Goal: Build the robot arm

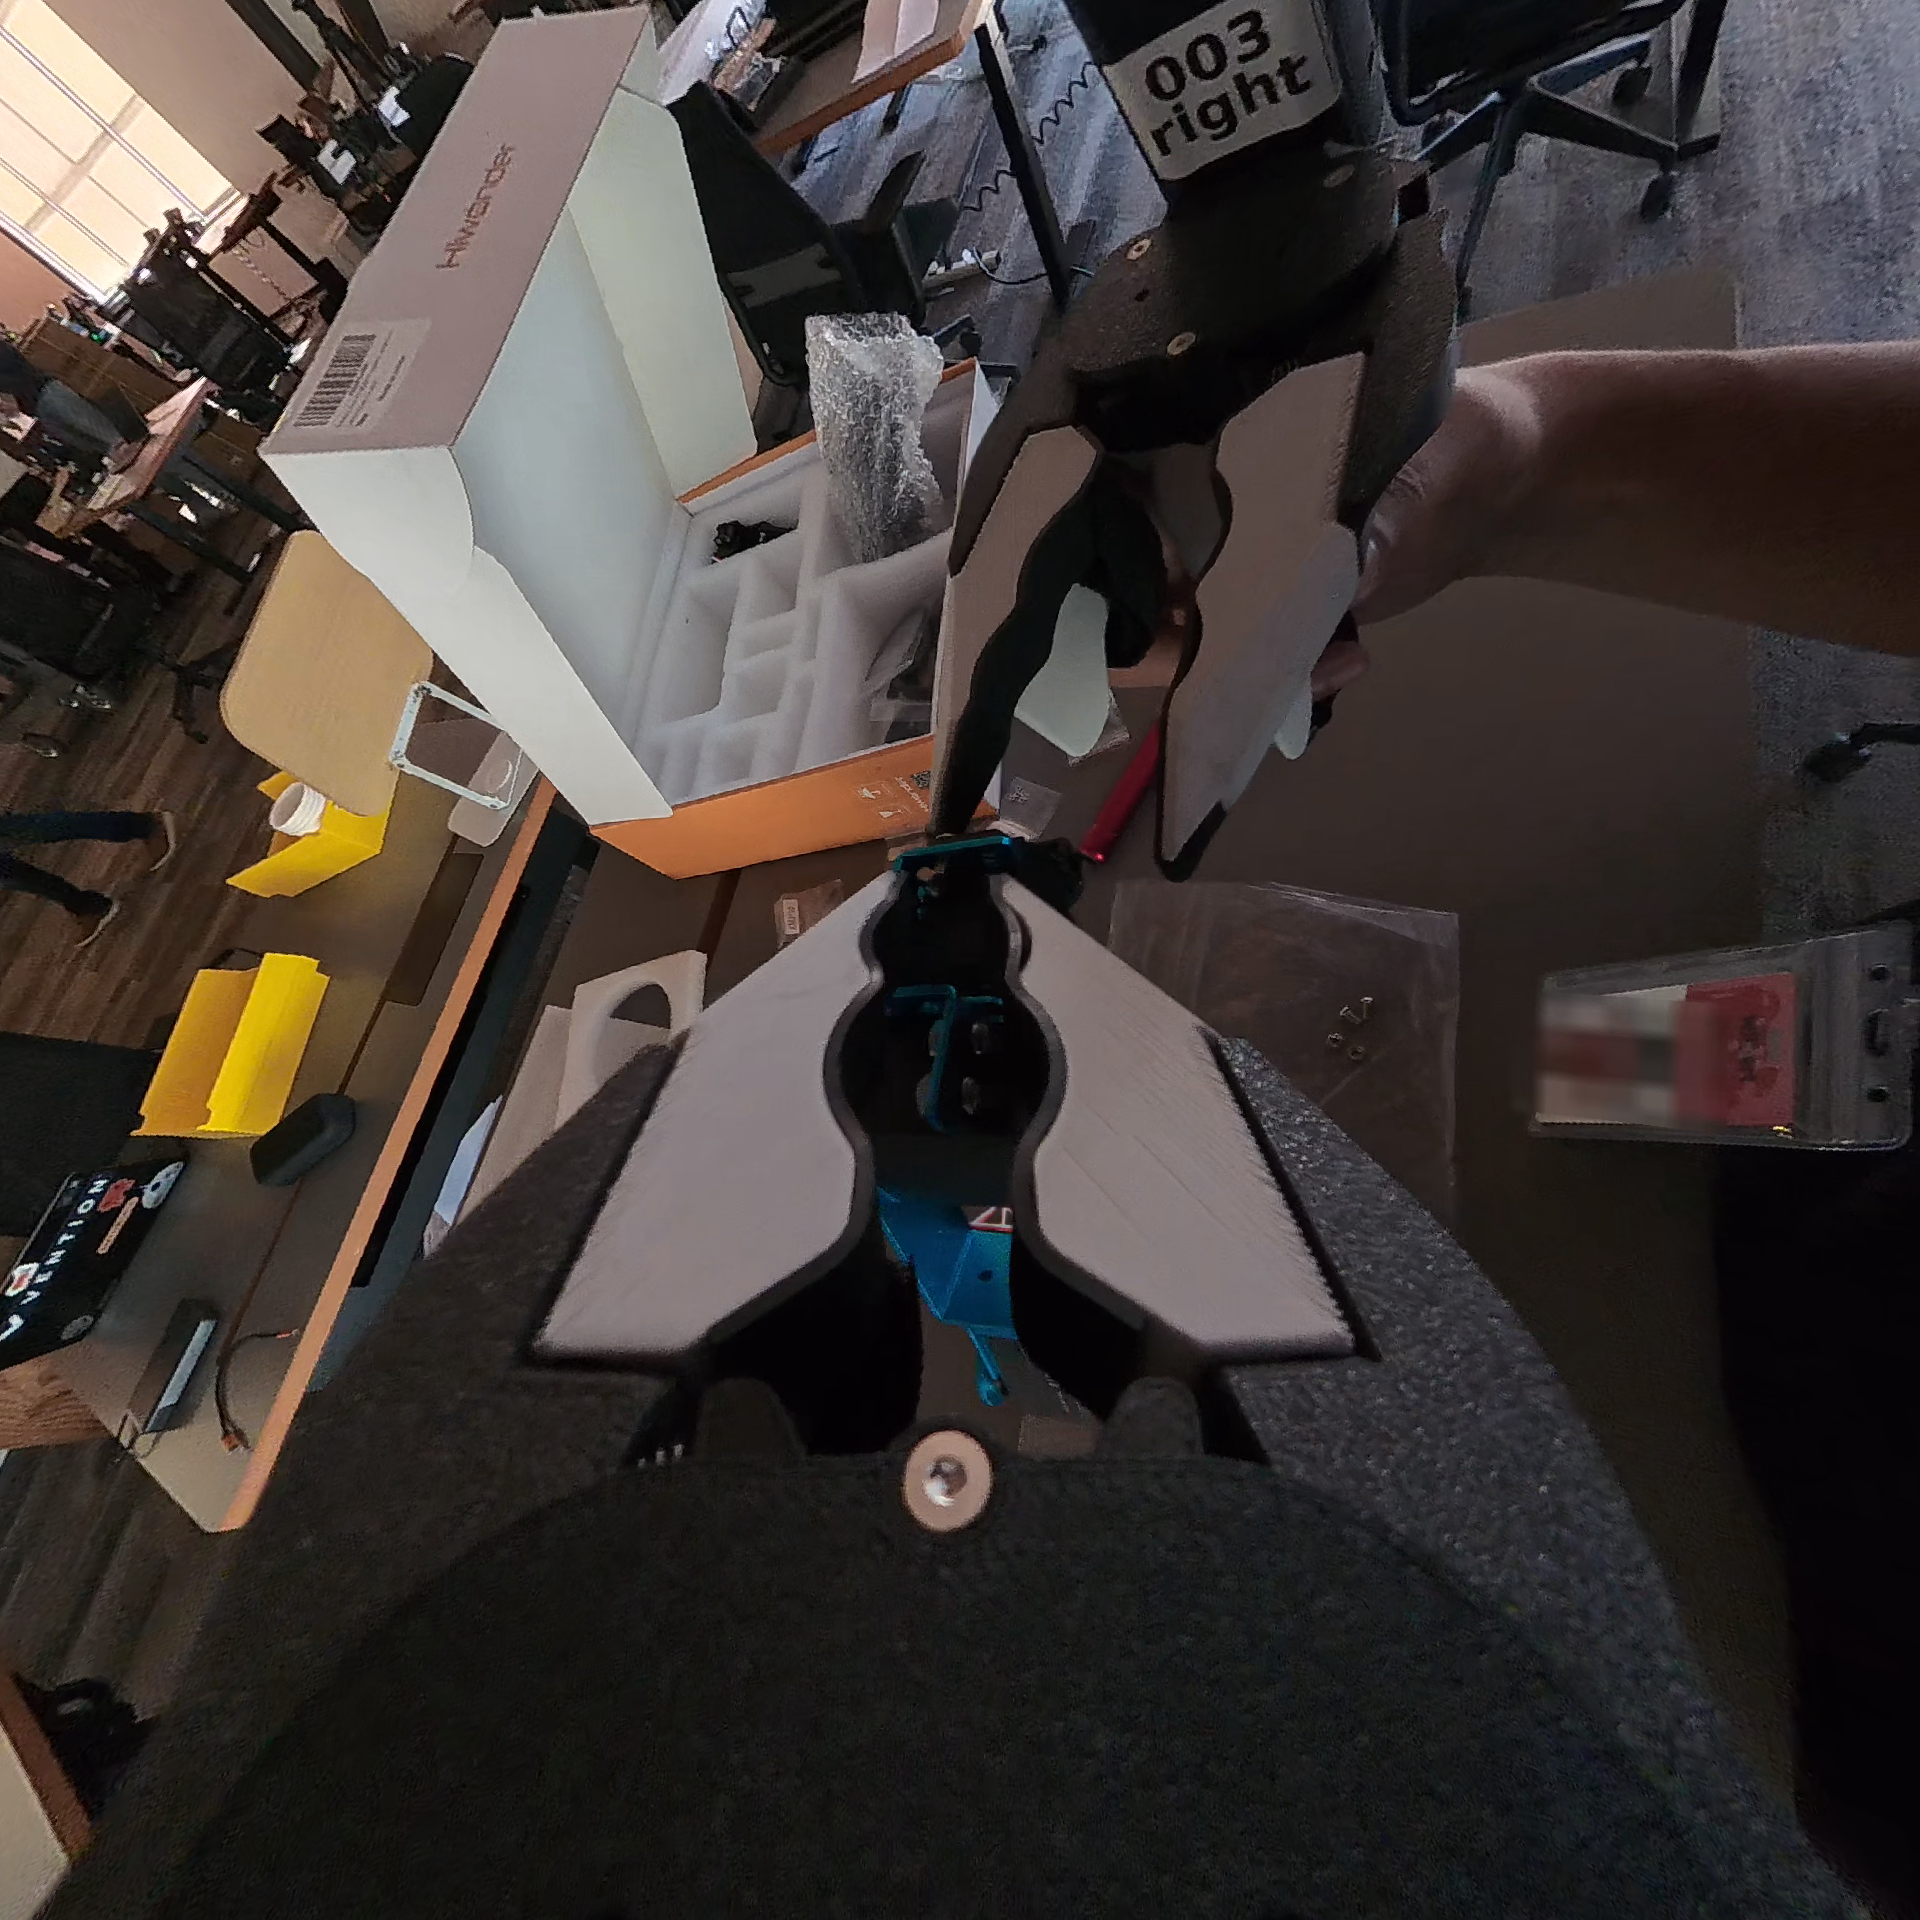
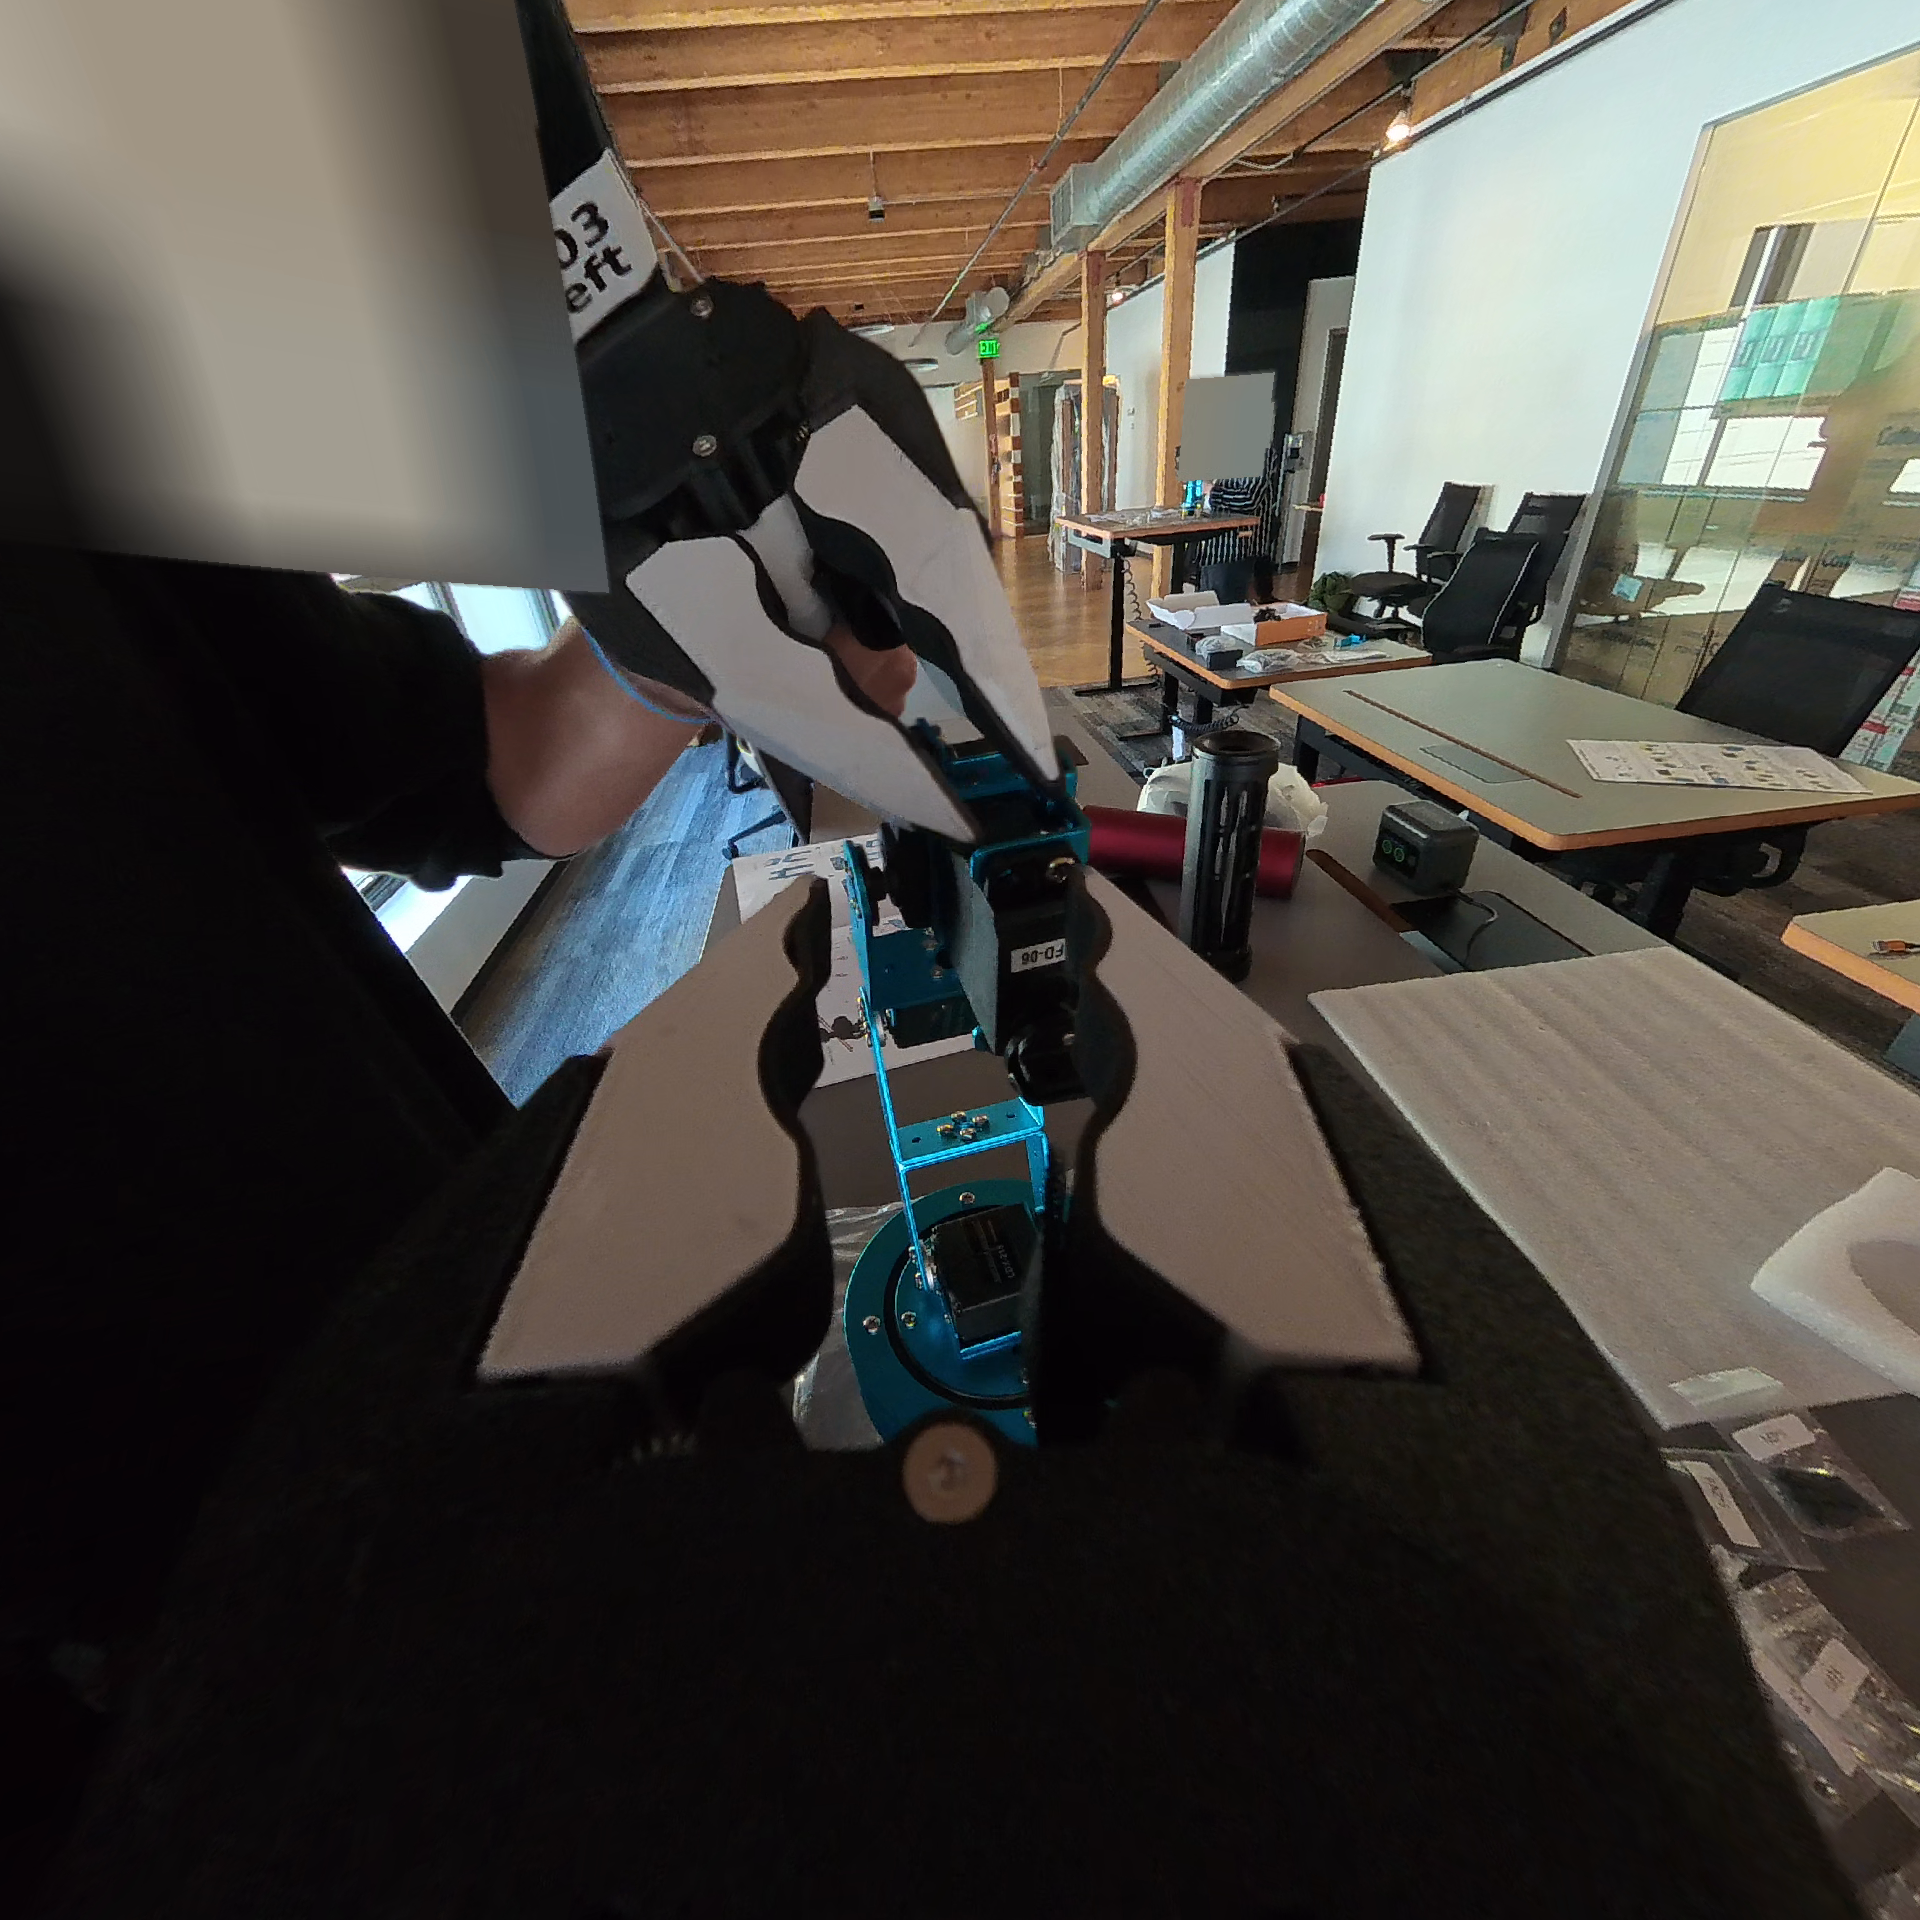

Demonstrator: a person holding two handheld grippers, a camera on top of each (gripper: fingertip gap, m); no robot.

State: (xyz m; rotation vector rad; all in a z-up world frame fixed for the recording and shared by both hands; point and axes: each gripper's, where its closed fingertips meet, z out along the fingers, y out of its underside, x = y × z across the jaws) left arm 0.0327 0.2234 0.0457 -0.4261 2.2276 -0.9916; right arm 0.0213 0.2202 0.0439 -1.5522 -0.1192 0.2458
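Robot arm: blue metal brackets point(image 2: 971, 1143) with black servos, standing on a round blue base on the table point(image 2: 1340, 914), between the two grippers.
Yellow bins: point(image 1: 234, 1049) far left on a neighbouring desk, well apart from the arm.
White box: point(image 1: 499, 416) lid swung open, white foam compartments inside. It sits on the table behind the arm, with bubble wrap point(image 1: 873, 436) standing at its right end.
Left gripper: point(image 1: 940, 883) fingers drawn nearly together and clamped on the blue bracket at the arm's top end. The right wrist view shows it point(image 2: 1023, 800) coming down at a slant from upper left, its tips pinching that bracket.
Right gripper: point(image 2: 943, 883) fingers spread wide, one on either side of the arm's upper servo. In the left wrist view point(image 1: 1070, 836) one fingertip touches the top bracket and the other hangs clear of it on the far side.
Hand: point(image 1: 1455, 499) wrapped around the right gripper's handle.
Red cylinder: point(image 2: 1132, 836) lying on the table just behind the arm.
Black tube: point(image 2: 1226, 842) upright, in front of the red cylinder and to the right of the arm.
Plastic bag: point(image 1: 1288, 997) clear and flat on the table beside the arm, with a few small screws point(image 1: 1351, 1023) on it.
Foam sheet: point(image 2: 1621, 1143) white, flat on the table, right of the right gripper.
Badge holder: point(image 1: 1725, 1039) clear, at the right edge, contents blurred.
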